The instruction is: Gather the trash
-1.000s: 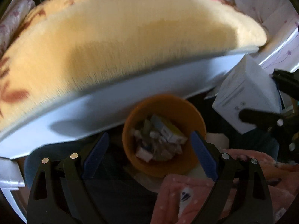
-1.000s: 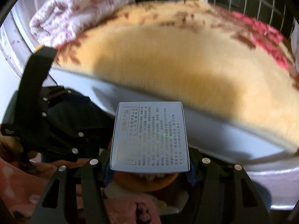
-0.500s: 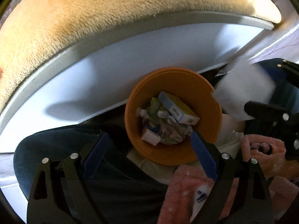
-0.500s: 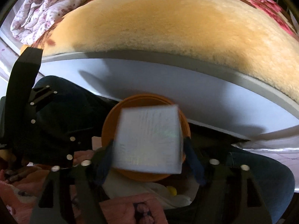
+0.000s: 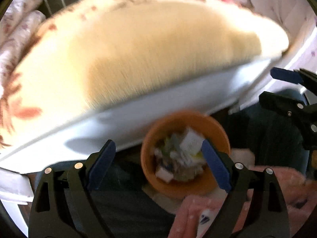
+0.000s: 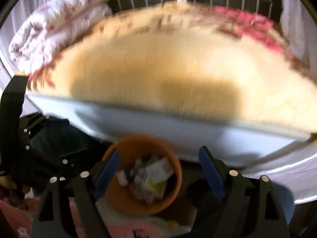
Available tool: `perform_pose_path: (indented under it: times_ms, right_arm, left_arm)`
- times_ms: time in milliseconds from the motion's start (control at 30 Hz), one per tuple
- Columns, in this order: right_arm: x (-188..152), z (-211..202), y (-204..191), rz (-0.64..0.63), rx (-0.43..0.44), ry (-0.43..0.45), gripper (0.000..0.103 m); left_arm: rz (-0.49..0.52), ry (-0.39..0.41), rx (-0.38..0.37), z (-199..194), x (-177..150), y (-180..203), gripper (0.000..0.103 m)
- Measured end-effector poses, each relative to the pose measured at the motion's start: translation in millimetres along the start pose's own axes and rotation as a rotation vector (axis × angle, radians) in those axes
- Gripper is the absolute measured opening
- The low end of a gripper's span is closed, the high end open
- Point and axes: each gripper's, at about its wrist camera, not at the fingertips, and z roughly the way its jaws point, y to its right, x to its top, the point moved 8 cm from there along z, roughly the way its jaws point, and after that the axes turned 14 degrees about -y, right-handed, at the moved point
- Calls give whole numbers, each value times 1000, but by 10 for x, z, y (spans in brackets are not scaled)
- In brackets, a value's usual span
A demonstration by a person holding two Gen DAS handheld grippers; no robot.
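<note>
An orange trash bin (image 5: 216,123) stands on the floor beside the bed and holds several pieces of trash. A white box (image 5: 191,143) lies on top of the pile; it also shows in the right wrist view (image 6: 159,168) inside the bin (image 6: 176,180). My left gripper (image 5: 158,165) is open and empty above the bin's left side. My right gripper (image 6: 159,170) is open and empty above the bin, and its arm shows at the right of the left wrist view (image 5: 293,107). Both views are blurred.
A bed with a cream plush blanket (image 5: 138,59) and a white side panel (image 5: 158,109) rises behind the bin. Pink clothes (image 5: 198,218) and dark fabric (image 5: 122,198) lie on the floor around it. A folded floral quilt (image 6: 55,29) sits at the bed's far left.
My right gripper opened and let go of the white box, which dropped into the orange bin. Both grippers have lifted and tilted up toward the bed.
</note>
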Motion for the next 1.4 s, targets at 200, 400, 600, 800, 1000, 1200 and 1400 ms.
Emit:
perform_pose_path:
  times_ms: [200,400,600,800,1000,1200,1400]
  right_arm:
    - [300,-430,121,27,-80,204,84]
    - [651,-879,220,60,-113,360,86]
    - [866,-1223,228,59,-152,469,88]
    - [967,-1465,225,58,-167,539,90]
    - [987,-1558,210,57,-169,565,92]
    - [991,-1588,208,57,-172,575,92]
    - [1004,-1602,206,54,-172,575,92]
  left_arm:
    - [-113,165,30,-428,314,-190,87]
    - [-227,364,80,-1046,661,-458,87]
    - [-286,480,96,-1511,846,-578,87]
    - [-312,554,106,-1790,908,-624,87]
    - [-312,616,123,-1998,917,-607,87]
    - [-314,655,141,-2120,920,-598,87]
    - [-313,675,156,-2193,930,-579,87]
